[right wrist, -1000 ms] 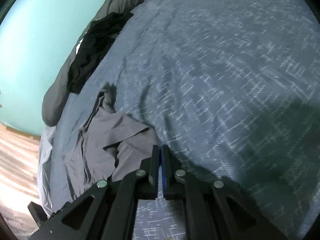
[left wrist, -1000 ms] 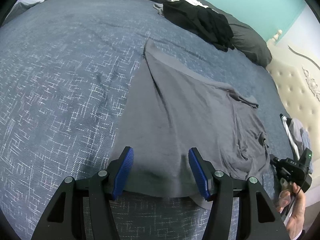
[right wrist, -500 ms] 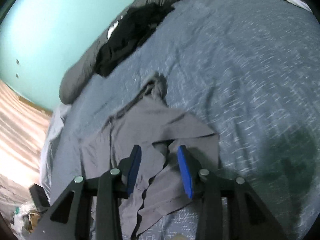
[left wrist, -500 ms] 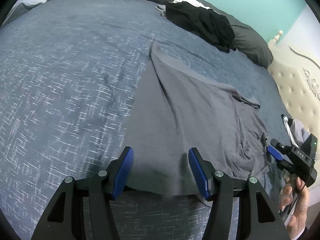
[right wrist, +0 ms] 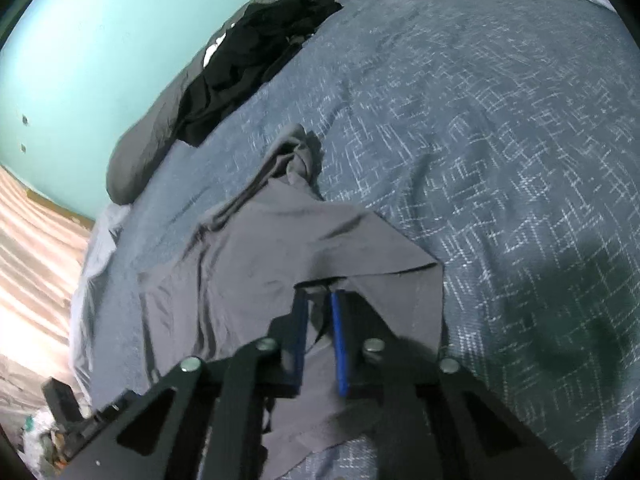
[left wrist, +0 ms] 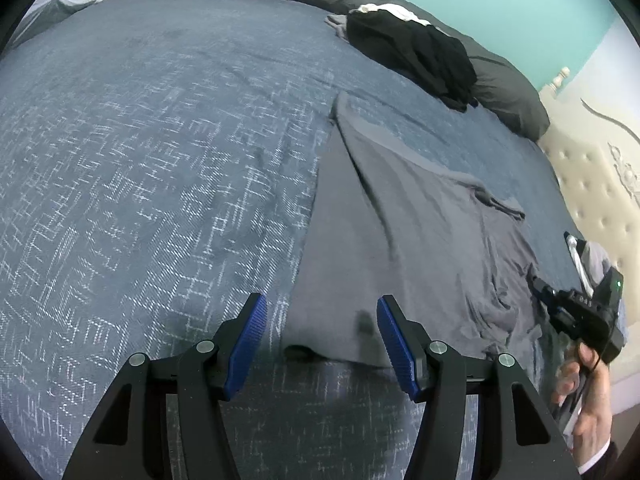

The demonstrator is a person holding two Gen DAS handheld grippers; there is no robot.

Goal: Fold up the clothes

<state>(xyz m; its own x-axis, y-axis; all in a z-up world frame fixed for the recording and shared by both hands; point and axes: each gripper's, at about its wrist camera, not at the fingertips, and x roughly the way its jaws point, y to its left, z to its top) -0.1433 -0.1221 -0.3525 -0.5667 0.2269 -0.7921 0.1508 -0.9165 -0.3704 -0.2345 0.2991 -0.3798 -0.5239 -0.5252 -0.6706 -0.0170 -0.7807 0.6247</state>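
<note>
Right gripper (right wrist: 318, 300) pinched, apparently on a raised edge of the grey garment (left wrist: 400, 232), ready to lift it for folding; left gripper (left wrist: 320, 332) spread apart just short of the near hem, clamping nothing, garment flat on bedspread (left wrist: 140, 160) ahead

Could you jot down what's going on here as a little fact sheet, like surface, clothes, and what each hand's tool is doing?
surface: blue patterned bedspread
garment being folded: grey garment, spread out, wrinkled
other clothes: black pile beside the dark pillow
left tool: open, at the garment's near edge, holding nothing
right tool: shut on a fold of the grey garment
</note>
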